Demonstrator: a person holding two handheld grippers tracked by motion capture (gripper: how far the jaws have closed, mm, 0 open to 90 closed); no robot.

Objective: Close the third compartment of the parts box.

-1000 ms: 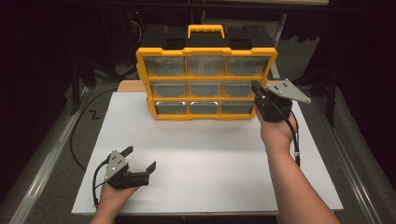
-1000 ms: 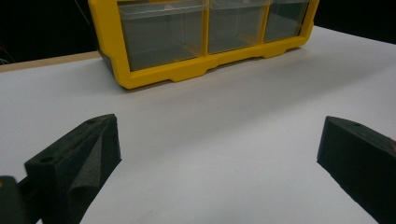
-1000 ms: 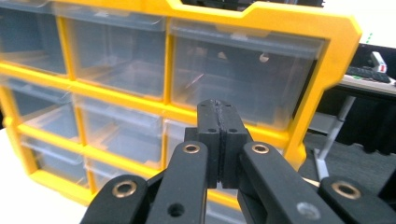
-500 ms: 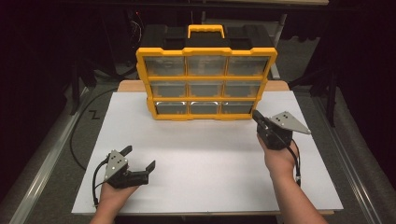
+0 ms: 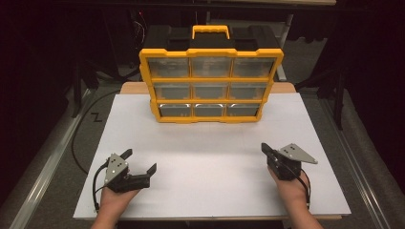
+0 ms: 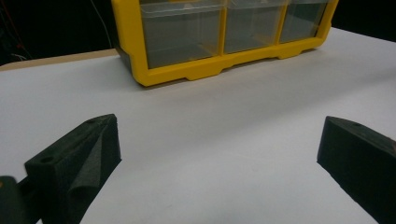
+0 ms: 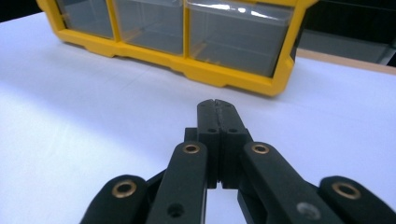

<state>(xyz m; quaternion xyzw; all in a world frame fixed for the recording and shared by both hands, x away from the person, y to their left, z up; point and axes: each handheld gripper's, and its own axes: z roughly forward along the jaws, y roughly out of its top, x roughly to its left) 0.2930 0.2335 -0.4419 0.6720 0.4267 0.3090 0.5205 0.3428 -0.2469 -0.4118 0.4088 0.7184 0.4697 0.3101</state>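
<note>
Left gripper [image 5: 141, 161]: jaws spread wide, empty. Right gripper [image 5: 264, 148]: jaws pressed together, empty. Yellow drawer box [image 5: 210, 86]: ahead of both, well apart.

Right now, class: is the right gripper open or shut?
Shut. In the right gripper view, the right gripper has its two black jaws pressed together with nothing between them, above the white table.
</note>
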